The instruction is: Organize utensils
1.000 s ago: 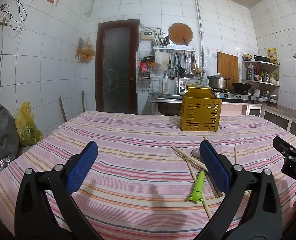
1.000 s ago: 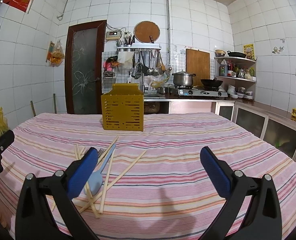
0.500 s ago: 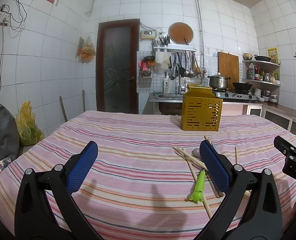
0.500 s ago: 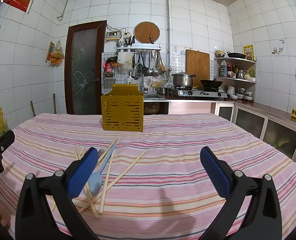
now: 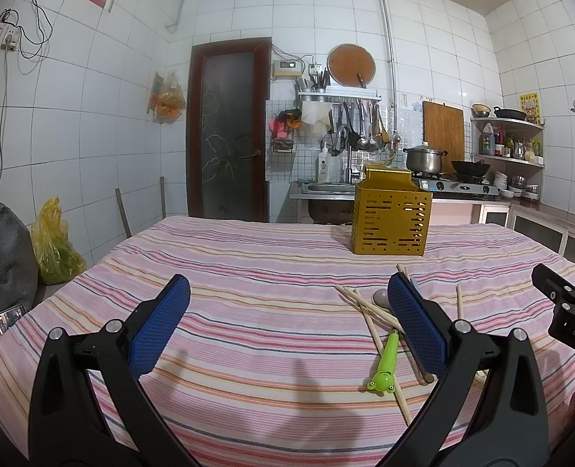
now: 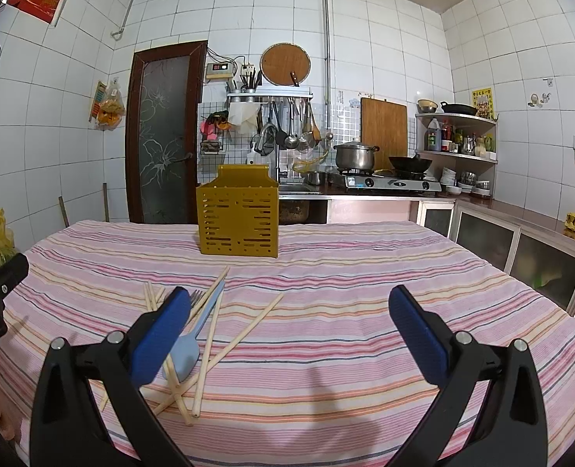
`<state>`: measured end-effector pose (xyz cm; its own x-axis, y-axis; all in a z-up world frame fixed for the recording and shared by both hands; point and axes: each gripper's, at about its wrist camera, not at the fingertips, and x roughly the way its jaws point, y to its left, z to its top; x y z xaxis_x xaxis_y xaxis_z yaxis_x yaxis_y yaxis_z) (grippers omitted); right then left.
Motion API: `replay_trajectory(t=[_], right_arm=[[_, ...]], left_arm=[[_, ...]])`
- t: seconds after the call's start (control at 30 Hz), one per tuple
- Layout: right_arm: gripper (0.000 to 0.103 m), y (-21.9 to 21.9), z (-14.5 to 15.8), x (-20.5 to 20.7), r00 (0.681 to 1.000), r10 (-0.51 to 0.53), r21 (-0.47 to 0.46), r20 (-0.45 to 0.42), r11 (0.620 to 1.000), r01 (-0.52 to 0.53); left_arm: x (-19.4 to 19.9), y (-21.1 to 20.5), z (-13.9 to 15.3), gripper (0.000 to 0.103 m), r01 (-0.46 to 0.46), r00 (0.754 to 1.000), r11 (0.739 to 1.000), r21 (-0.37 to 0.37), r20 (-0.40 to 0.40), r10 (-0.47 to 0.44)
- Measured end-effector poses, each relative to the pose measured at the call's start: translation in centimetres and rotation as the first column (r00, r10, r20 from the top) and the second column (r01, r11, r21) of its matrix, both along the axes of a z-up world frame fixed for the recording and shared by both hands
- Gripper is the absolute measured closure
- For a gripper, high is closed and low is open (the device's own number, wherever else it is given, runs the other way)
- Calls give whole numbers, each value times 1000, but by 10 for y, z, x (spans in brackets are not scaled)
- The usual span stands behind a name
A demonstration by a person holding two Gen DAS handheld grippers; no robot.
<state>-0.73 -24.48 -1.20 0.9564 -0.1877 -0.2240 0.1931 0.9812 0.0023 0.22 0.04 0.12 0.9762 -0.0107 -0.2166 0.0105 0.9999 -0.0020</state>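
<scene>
A pink-striped cloth-covered table (image 5: 248, 272) carries an upright yellow slotted plastic utensil holder (image 6: 237, 214) at its far side and — nearer, well apart from it — scattered pale wooden chopsticks (image 6: 241, 336), a light-blue plastic spoon (image 6: 188, 350) and a green frog-handled utensil (image 5: 384, 366), above which the left gripper (image 5: 287, 323) and right gripper (image 6: 287, 327) hover with jaws wide open, empty.

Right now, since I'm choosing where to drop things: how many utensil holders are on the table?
1: the gold slotted holder stands upright toward the far side of the striped table, beyond the scattered chopsticks. No second holder shows in either view.
</scene>
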Motion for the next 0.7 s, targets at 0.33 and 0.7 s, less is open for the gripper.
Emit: replay_trajectory(t=[0.33, 0.7], right_arm=[[4, 0, 0, 0, 1000, 0, -1, 1, 1000, 0], [4, 0, -1, 0, 1000, 0, -1, 1, 1000, 0]], left_arm=[[0, 2, -1, 5, -1, 1000, 1000, 0, -7, 1], [0, 1, -1, 5, -1, 1000, 1000, 2, -8, 1]])
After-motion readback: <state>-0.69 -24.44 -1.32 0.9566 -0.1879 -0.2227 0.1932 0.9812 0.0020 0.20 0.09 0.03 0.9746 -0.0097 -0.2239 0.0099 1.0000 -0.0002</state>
